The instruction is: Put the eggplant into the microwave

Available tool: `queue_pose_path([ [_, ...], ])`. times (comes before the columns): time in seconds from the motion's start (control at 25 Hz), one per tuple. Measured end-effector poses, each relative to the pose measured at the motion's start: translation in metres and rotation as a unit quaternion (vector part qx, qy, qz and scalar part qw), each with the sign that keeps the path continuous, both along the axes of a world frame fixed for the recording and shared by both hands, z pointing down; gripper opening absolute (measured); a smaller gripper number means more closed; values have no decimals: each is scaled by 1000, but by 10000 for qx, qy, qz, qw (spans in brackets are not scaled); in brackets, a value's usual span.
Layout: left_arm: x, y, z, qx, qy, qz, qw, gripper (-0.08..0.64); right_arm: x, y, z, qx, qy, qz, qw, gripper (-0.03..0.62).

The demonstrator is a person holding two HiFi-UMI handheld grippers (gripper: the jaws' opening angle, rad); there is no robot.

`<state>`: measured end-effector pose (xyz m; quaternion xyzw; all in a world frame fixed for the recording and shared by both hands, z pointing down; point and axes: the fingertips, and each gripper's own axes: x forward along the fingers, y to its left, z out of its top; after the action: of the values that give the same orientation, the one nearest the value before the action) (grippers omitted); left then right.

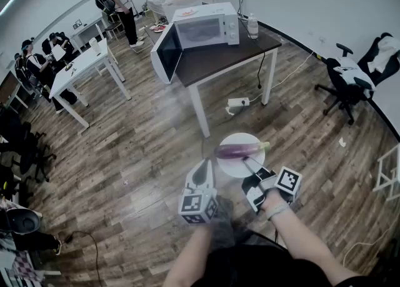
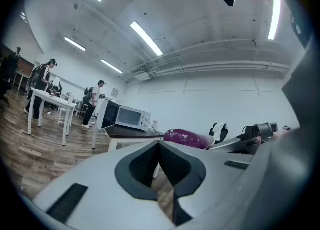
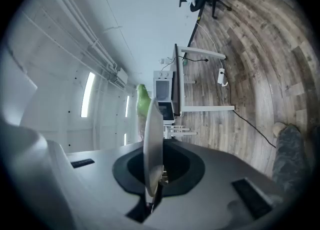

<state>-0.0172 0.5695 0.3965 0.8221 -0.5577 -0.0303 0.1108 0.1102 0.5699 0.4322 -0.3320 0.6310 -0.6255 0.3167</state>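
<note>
A purple eggplant (image 1: pixel 237 150) with a green stem lies across a white plate (image 1: pixel 236 167) that hangs above the wood floor. My right gripper (image 1: pixel 251 164) is shut on the plate's near rim. In the right gripper view the plate (image 3: pixel 152 139) stands edge-on between the pads of that gripper (image 3: pixel 153 184), and the green stem (image 3: pixel 144 101) shows behind it. My left gripper (image 1: pixel 205 167) floats just left of the plate, shut and holding nothing. From the left gripper (image 2: pixel 160 146) the eggplant (image 2: pixel 187 138) shows ahead to the right. The white microwave (image 1: pixel 206 29) stands far ahead with its door (image 1: pixel 165 54) swung open.
The microwave sits on a dark-topped table (image 1: pixel 219 60) with white legs, beside a bottle (image 1: pixel 252 27). A power strip (image 1: pixel 238 102) and cable lie on the floor under it. A black office chair (image 1: pixel 344 89) is at the right. White tables (image 1: pixel 84 70) and several people are at the back left.
</note>
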Motion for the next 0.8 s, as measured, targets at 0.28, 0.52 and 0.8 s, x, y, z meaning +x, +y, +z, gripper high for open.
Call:
queue_pose_path([
  [0.28,10,-30,2,53,-55,68,9999,-2,4,-26,3,-12,106,-87,9999,5],
  [0.52,2,-76,15,-132,-113,71,9998,-2,-7,-75,8,-85,46,-86,9999,5],
  [0.8,-8,-148,15,-65,-268,38,9996,-2,-21,-147,7,-9,-50,-65,10000,6],
])
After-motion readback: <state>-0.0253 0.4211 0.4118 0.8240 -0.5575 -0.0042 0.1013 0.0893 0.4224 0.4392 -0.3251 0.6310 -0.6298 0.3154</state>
